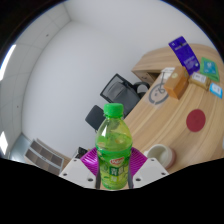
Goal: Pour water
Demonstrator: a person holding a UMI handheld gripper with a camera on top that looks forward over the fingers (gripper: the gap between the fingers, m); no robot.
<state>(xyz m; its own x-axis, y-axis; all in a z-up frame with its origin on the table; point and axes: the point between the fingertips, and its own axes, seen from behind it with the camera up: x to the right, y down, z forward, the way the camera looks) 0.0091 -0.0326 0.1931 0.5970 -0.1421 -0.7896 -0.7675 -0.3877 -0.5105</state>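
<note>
The clear green plastic bottle with the green screw cap and pale label (113, 150) stands upright between the two fingers of the gripper (114, 172), its lower body pressed between the purple pads (91, 160), so the fingers look clamped on it and the bottle seems lifted off whatever it stood on, hanging in front of the room. The cap looks to be on, and the bottle is not tipped at all, so to my eye the grasp is done and the pouring itself has not begun; unless the cap comes off, no water will leave it. I see no cup or glass to take the water from where I stand. Beyond the bottle runs a curved light wooden table (165, 120) carrying a blue box (181, 55), a few other cartons, a round white thing (158, 93) and a dull red disc (196, 119). A black office chair (117, 90) sits at the table's far side against the pale wall
</note>
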